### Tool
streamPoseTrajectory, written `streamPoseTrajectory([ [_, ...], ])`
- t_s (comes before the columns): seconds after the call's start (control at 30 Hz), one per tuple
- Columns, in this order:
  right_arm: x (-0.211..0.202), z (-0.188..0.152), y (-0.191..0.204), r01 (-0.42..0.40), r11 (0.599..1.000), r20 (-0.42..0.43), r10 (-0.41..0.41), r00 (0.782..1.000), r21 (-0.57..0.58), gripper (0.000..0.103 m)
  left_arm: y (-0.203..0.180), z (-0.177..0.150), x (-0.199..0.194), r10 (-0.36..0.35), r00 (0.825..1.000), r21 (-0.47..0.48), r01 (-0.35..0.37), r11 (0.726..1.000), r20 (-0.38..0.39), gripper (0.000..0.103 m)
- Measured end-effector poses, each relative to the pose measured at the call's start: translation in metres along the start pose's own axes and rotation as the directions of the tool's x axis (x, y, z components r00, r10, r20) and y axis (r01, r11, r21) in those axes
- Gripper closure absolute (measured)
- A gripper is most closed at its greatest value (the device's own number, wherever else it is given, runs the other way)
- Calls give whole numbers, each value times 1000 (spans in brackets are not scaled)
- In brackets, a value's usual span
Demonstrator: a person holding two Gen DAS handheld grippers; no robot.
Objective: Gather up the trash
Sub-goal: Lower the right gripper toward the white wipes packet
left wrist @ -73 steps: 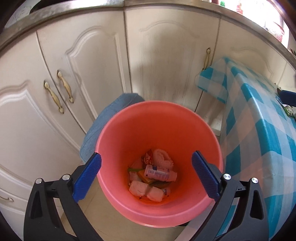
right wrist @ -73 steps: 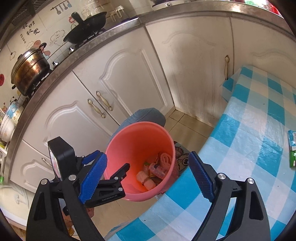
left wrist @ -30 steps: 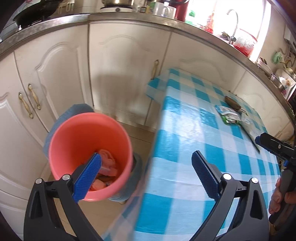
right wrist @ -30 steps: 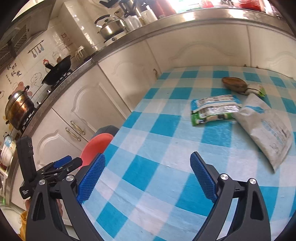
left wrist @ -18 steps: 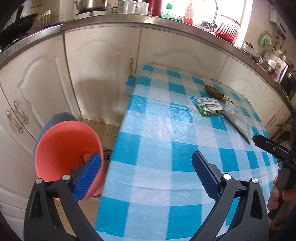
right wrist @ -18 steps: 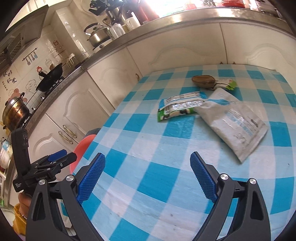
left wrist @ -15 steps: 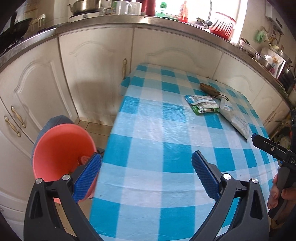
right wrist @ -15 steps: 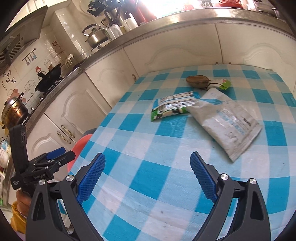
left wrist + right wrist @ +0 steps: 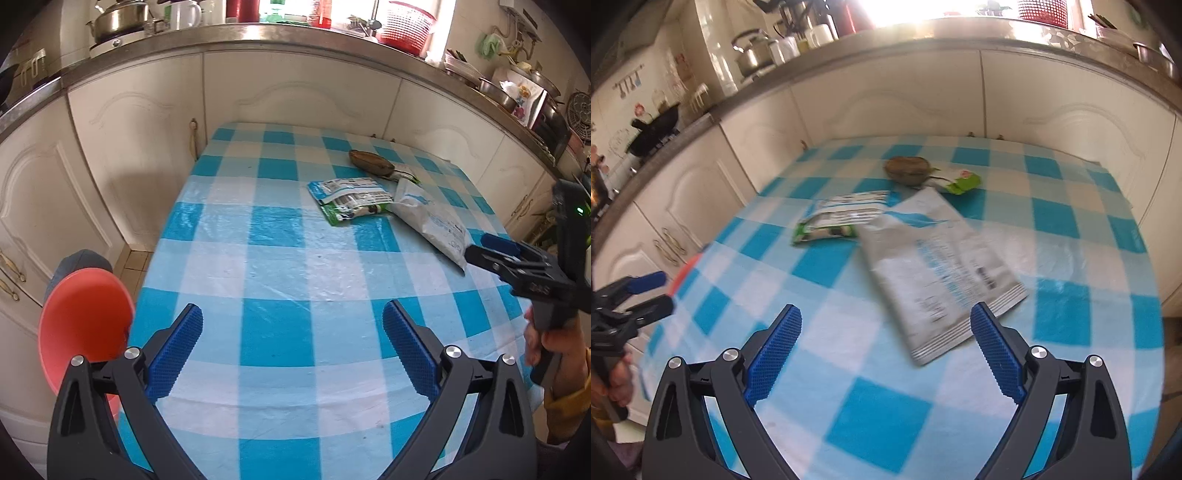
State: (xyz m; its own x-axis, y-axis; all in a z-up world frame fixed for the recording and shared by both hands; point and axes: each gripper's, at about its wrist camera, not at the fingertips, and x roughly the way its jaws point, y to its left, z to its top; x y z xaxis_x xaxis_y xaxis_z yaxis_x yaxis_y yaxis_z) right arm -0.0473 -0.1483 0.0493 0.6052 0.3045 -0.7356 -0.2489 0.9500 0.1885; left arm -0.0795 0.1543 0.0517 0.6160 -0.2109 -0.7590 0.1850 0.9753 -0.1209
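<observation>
Trash lies at the far side of the checked table (image 9: 280,266): a grey pouch (image 9: 934,258), a green-and-white packet (image 9: 842,218) and a brown husk (image 9: 907,170). Both the right gripper (image 9: 884,347), nearing the pouch, and the left gripper (image 9: 291,347) gape wide and empty, probably readied for grabbing, with the pink bucket (image 9: 81,314) waiting beside the table. Printing on the wrappers is too blurred to read.

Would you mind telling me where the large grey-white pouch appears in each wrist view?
Left wrist view: grey-white pouch at right of centre, on the checked tablecloth.
Right wrist view: pouch at centre, just ahead of the fingers.
Shared landmark: green-and-white packet beside its far left edge.
</observation>
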Motion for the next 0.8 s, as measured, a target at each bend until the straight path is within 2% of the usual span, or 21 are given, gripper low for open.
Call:
streamPoseTrajectory([
  [0.13, 18, 12, -14, 11, 999, -46, -12, 999, -32, 11, -6, 5, 8, -24, 1000, -2, 24, 1000, -16, 5],
  [0.27, 39, 25, -14, 8, 993, -86, -18, 996, -115, 11, -5, 12, 18, -59, 998, -36, 58, 998, -30, 5],
  [0.43, 63, 38, -14, -21, 980, -139, -7, 990, -198, 9, -1, 17, 28, -58, 997, -60, 55, 997, -46, 5],
  [0.63, 80, 46, -8, -33, 952, -160, -17, 987, -304, 6, 1, 20, 42, -59, 996, -68, 55, 996, -69, 5],
  [0.8, 93, 51, -15, -38, 955, -180, -16, 984, -295, 5, -2, 23, 52, -64, 995, -62, 60, 996, -80, 5],
])
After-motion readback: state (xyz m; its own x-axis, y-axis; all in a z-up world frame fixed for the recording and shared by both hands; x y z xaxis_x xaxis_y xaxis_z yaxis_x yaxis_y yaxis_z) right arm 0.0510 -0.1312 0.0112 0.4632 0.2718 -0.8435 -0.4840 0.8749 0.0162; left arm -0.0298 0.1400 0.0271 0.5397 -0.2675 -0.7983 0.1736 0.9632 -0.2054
